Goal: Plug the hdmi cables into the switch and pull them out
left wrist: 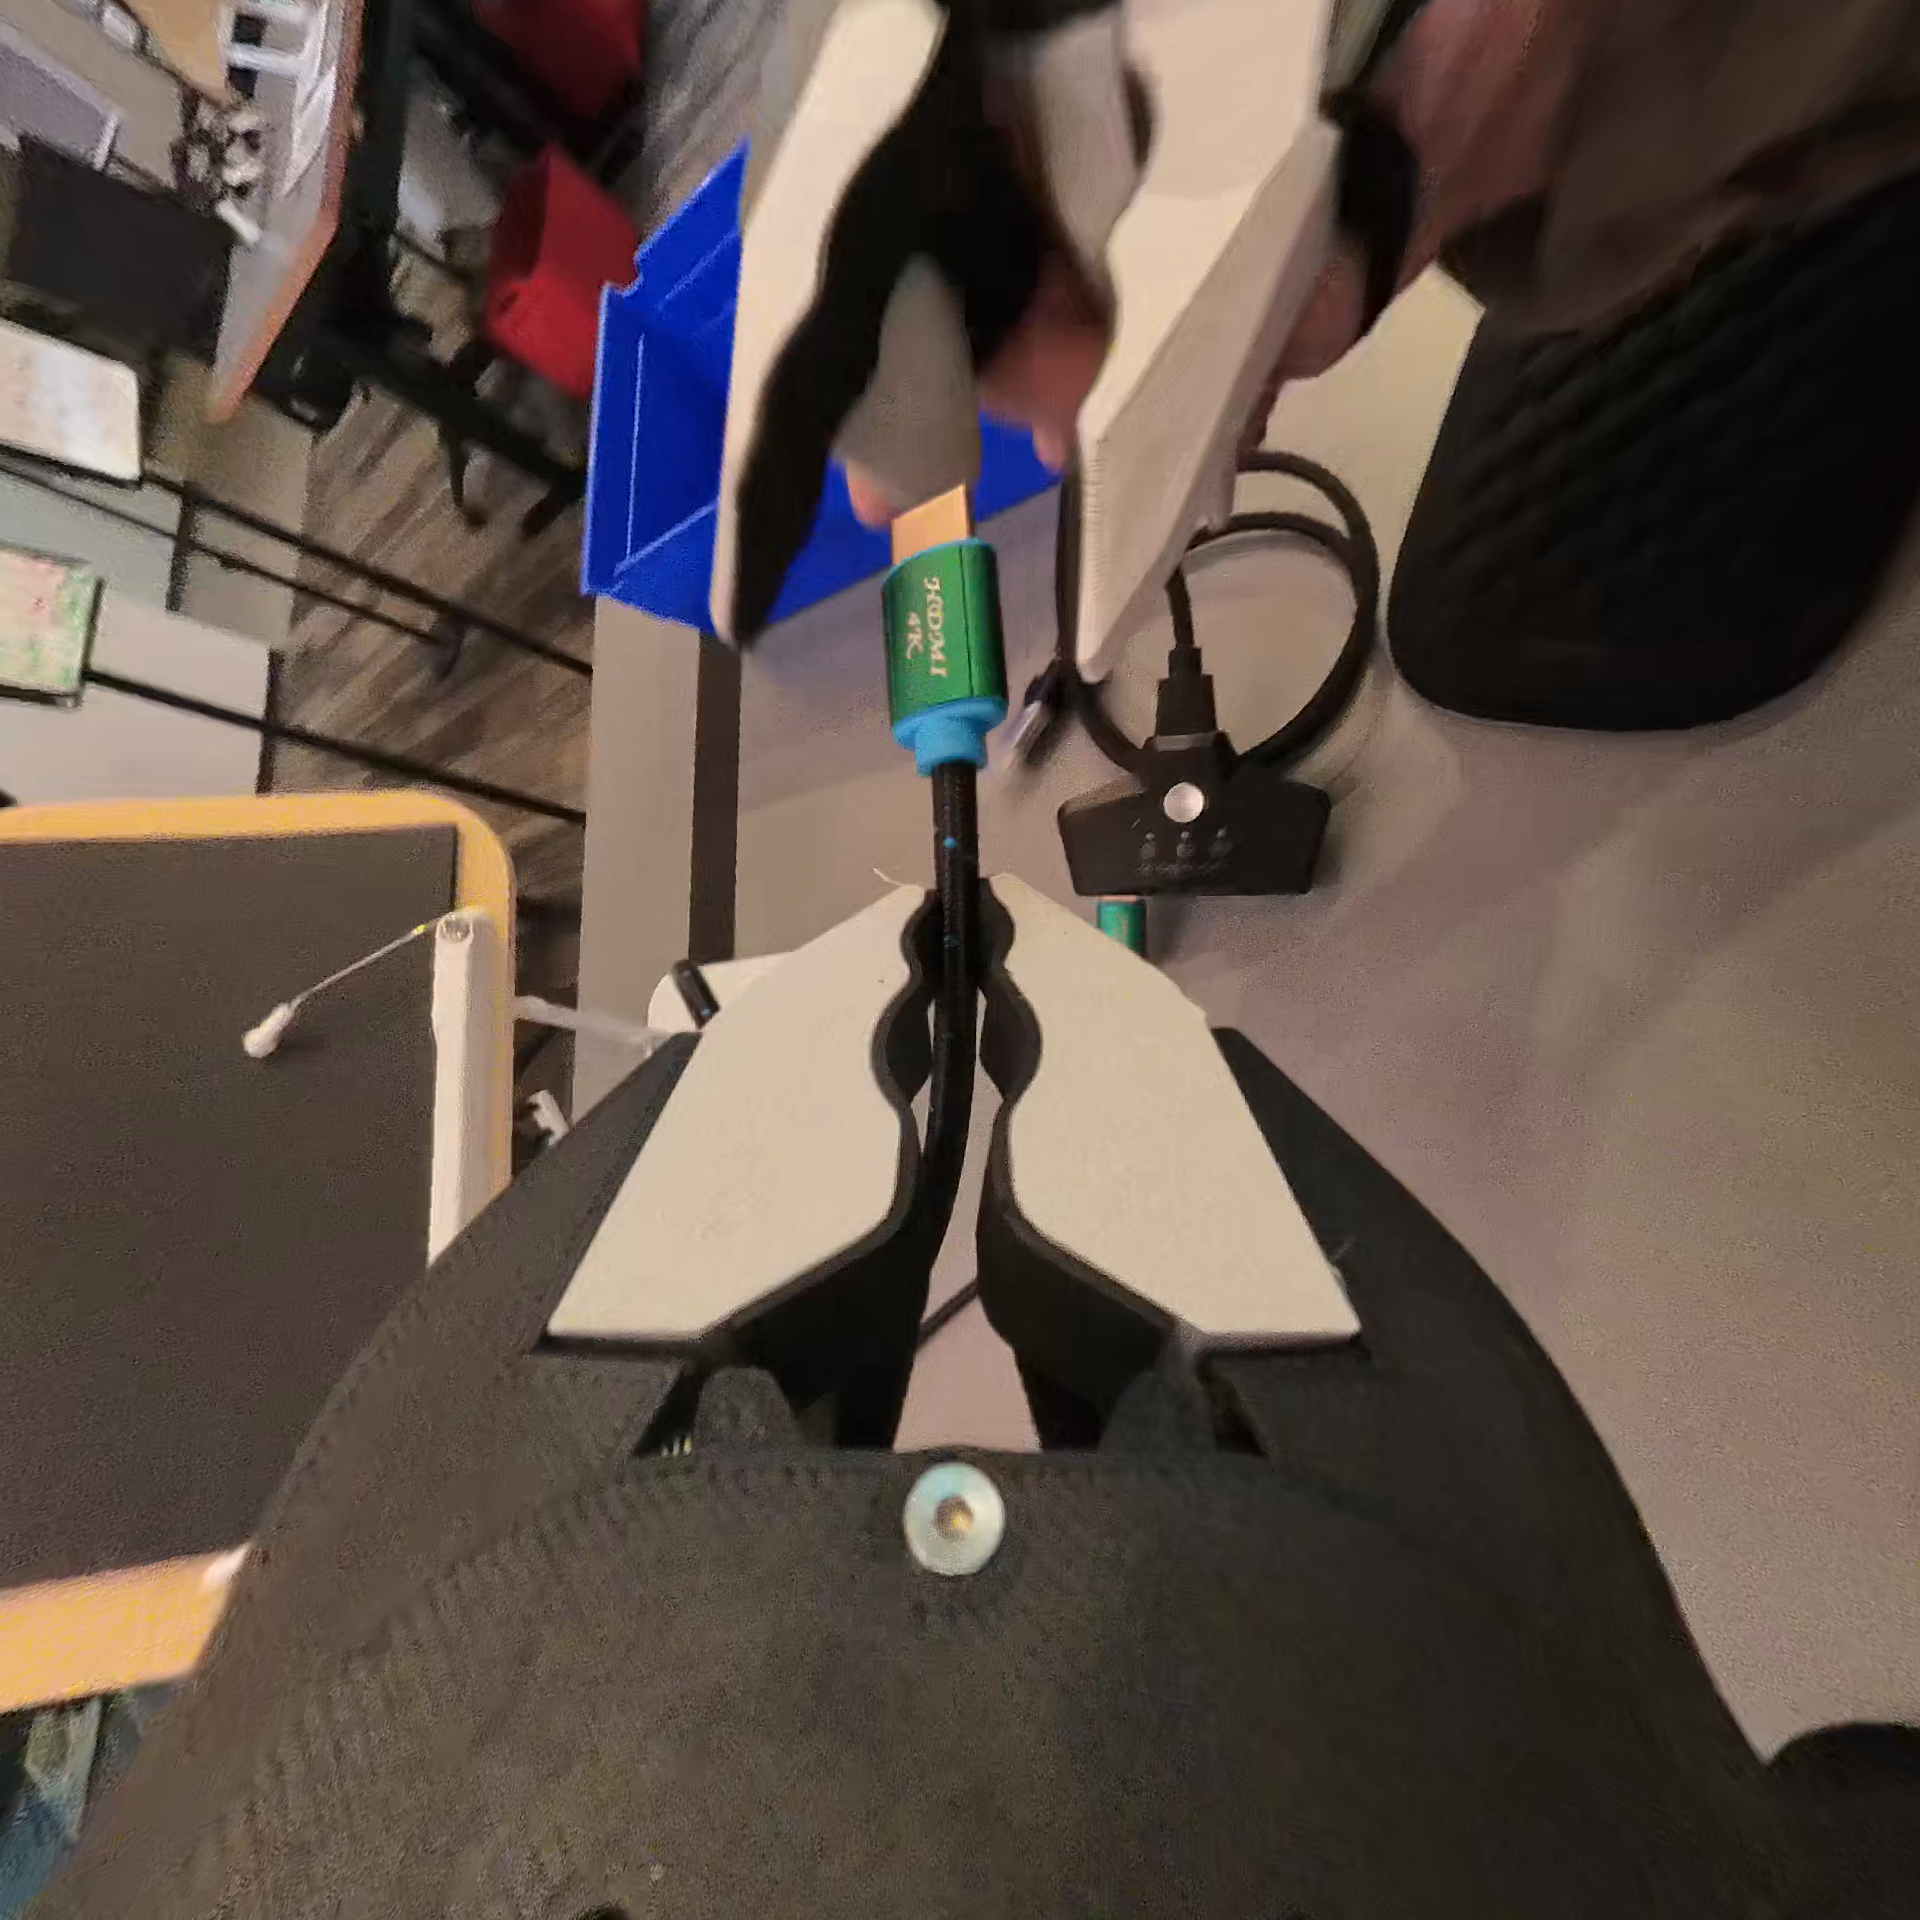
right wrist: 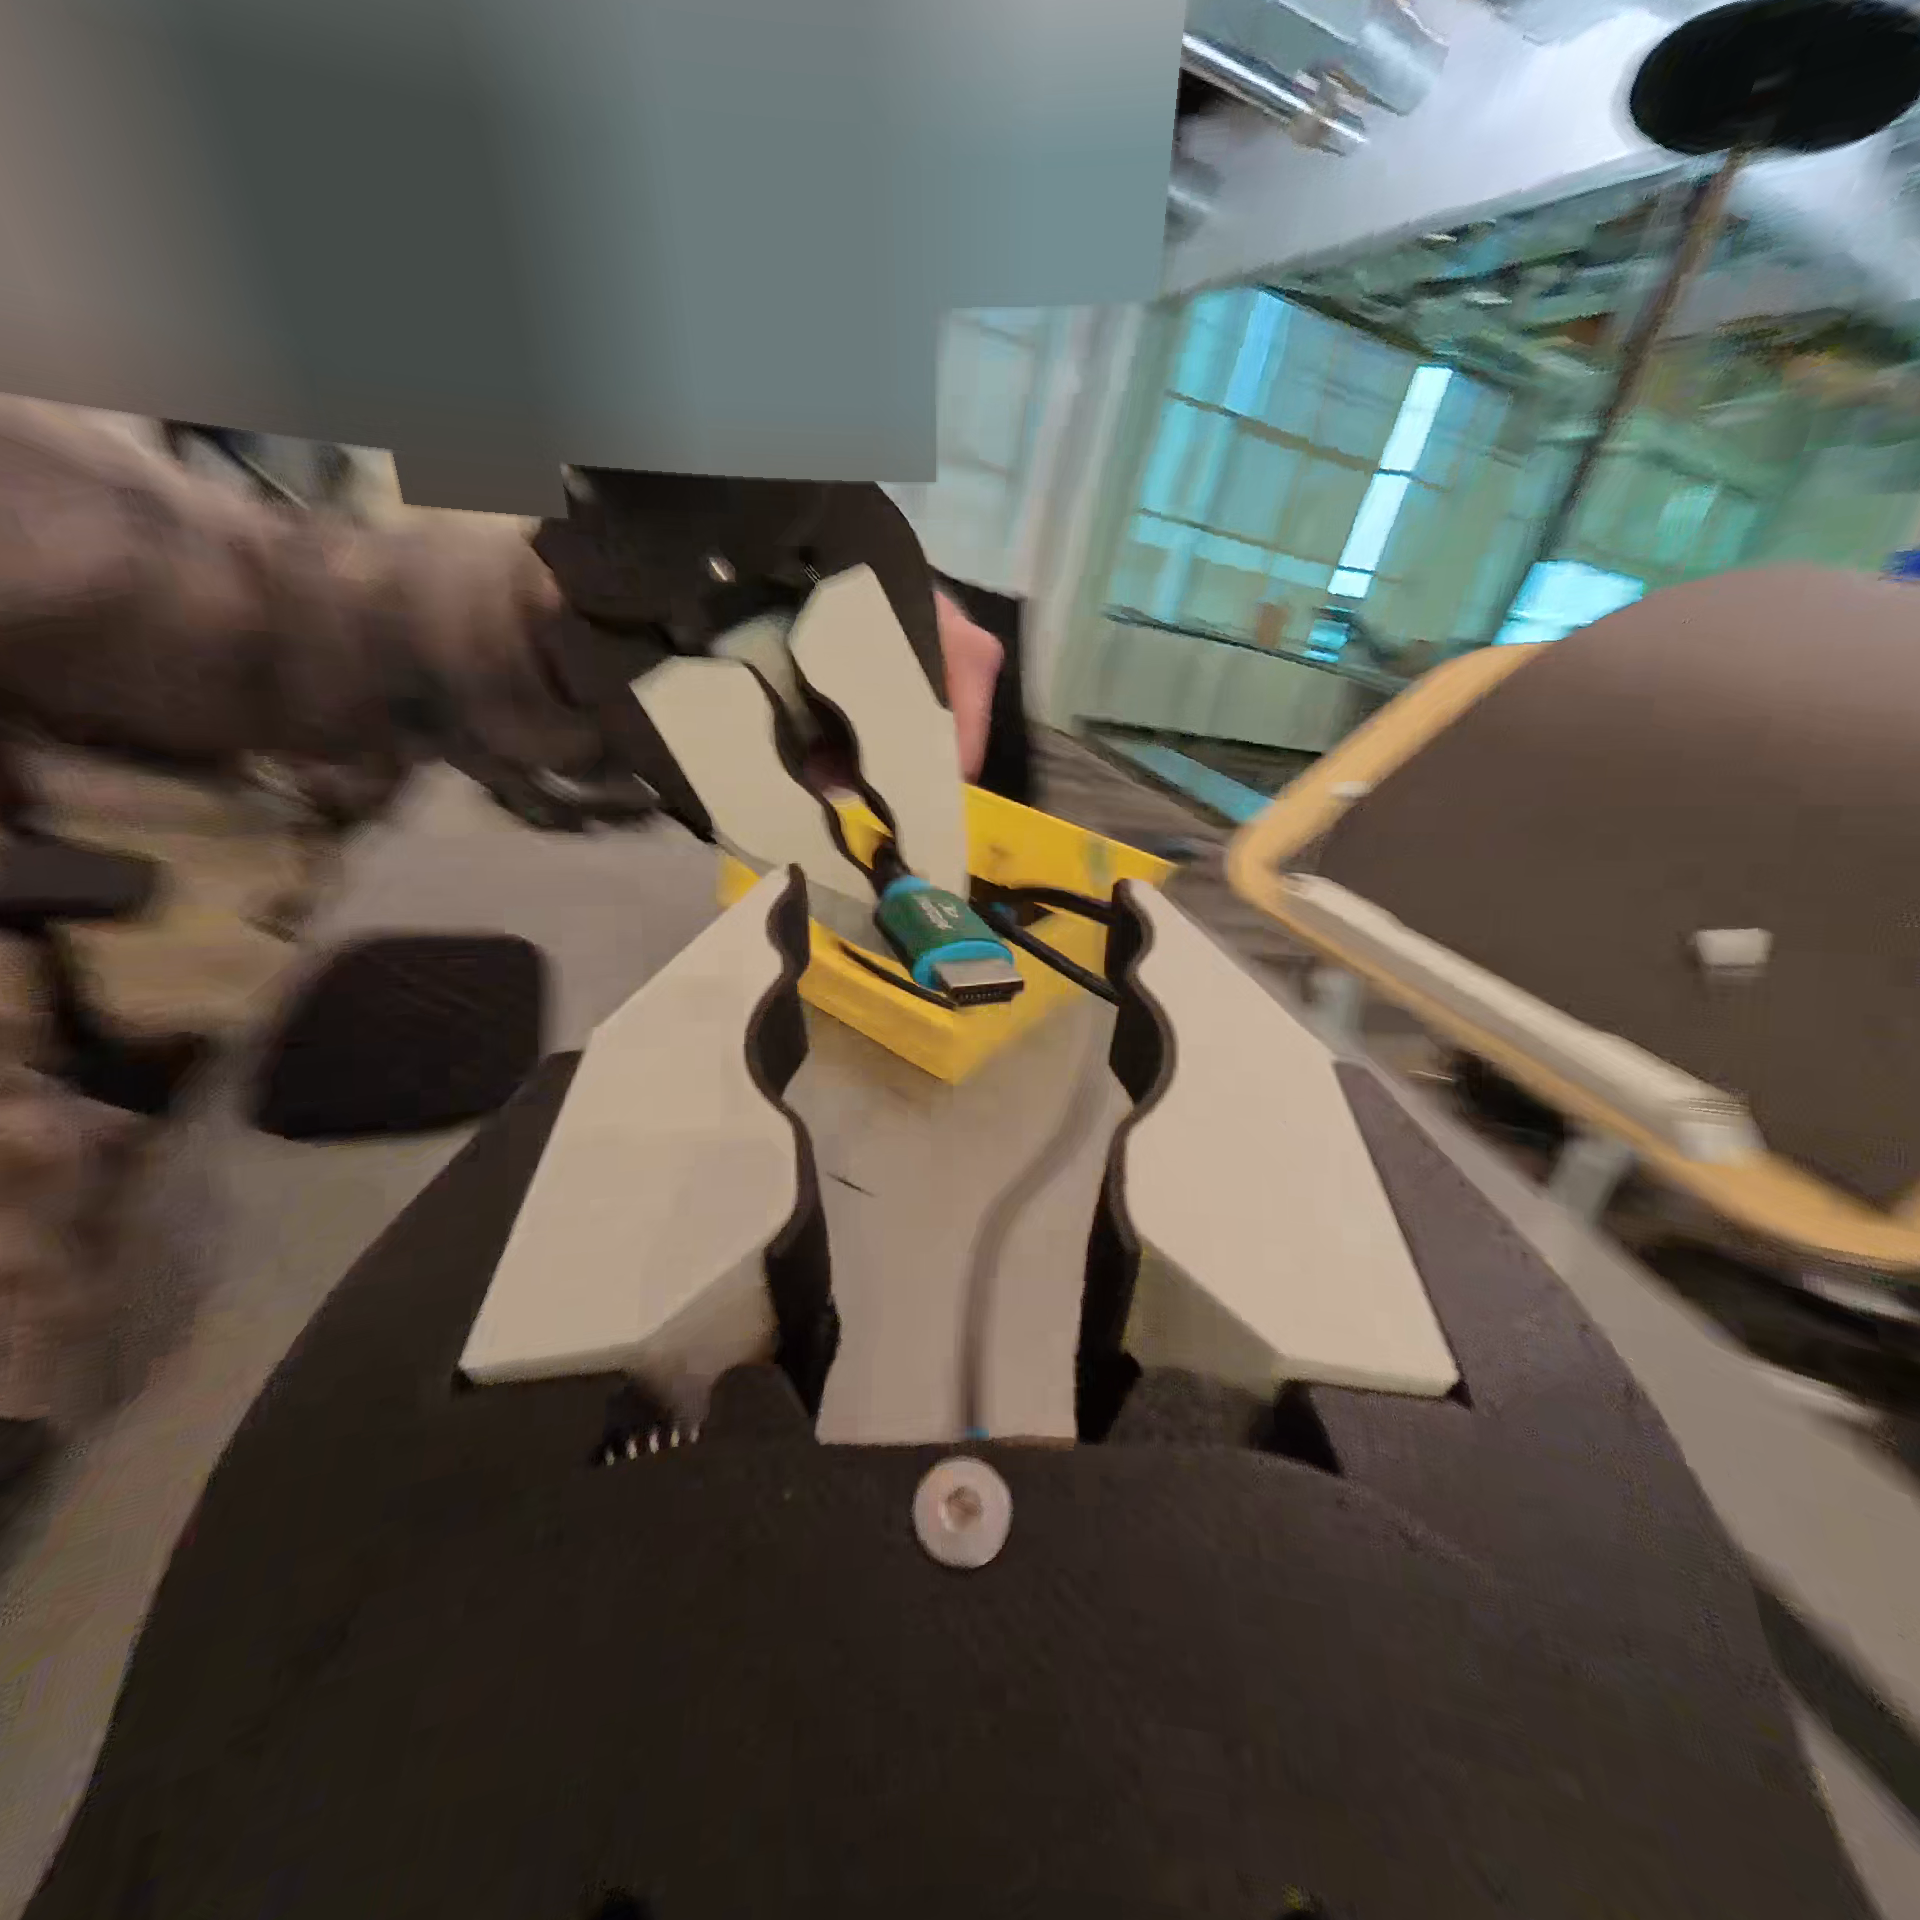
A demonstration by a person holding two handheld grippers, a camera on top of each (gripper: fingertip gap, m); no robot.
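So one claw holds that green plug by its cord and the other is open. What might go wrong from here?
1. The left tool grips the braided cable below the green plug, not the plug itself, so the plug may wobble or swing.
2. The open right tool is blurred as if moving close to the plug; it might knock it.
3. The switch lies loose on the table; pushing might slide it.

Two green HDMI plugs (left wrist: pixel 940 639), one black switch (left wrist: pixel 1193 836), two bins (left wrist: pixel 665 416).

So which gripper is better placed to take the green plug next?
Right. The right gripper is open, facing the green plug; the left gripper is shut on its cable.
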